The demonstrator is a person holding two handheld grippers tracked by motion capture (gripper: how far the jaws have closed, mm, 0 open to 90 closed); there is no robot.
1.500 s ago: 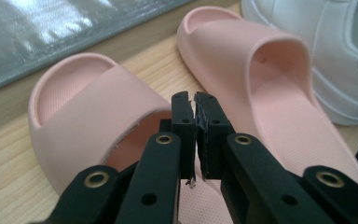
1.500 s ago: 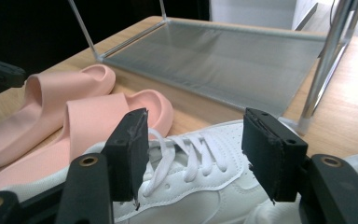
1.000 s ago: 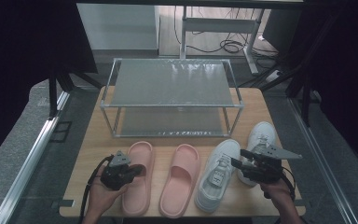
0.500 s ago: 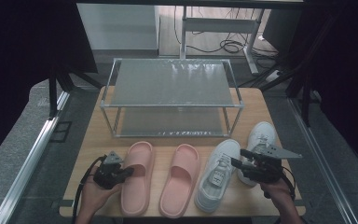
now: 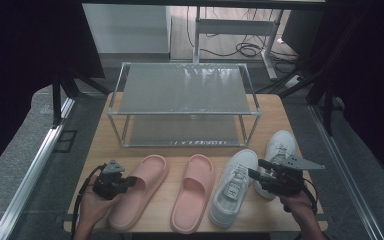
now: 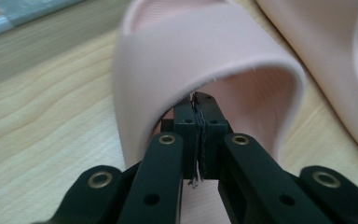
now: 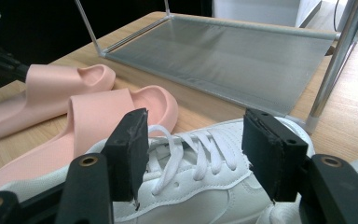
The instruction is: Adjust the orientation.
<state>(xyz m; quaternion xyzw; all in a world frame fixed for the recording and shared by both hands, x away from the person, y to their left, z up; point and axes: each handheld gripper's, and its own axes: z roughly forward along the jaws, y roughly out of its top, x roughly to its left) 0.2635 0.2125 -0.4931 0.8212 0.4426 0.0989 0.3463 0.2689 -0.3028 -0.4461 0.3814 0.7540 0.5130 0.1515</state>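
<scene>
Your left gripper (image 6: 199,116) has its jaws pressed together with nothing between the pads, the tips tucked under the arched strap of the left pink slipper (image 6: 205,60); whether they touch the strap's inner face you cannot tell, since the strap hides the very ends. From above, that left gripper (image 5: 130,182) sits at the outer edge of the same slipper (image 5: 141,192), near the bench's (image 5: 100,145) front left corner, and your hand covers its body. Your right gripper (image 7: 193,149) stands with jaws wide apart, pads straddling the laces of the white sneaker (image 7: 200,186) without pressing on it. The lower edge of the right gripper view cuts the sneaker off. In the high view the right gripper (image 5: 254,170) hovers between this sneaker (image 5: 232,187) and the second white sneaker (image 5: 279,150), partly covering the latter. The second pink slipper (image 5: 192,197) lies between the pairs, and the wire rack (image 5: 182,90) stands behind them all.
</scene>
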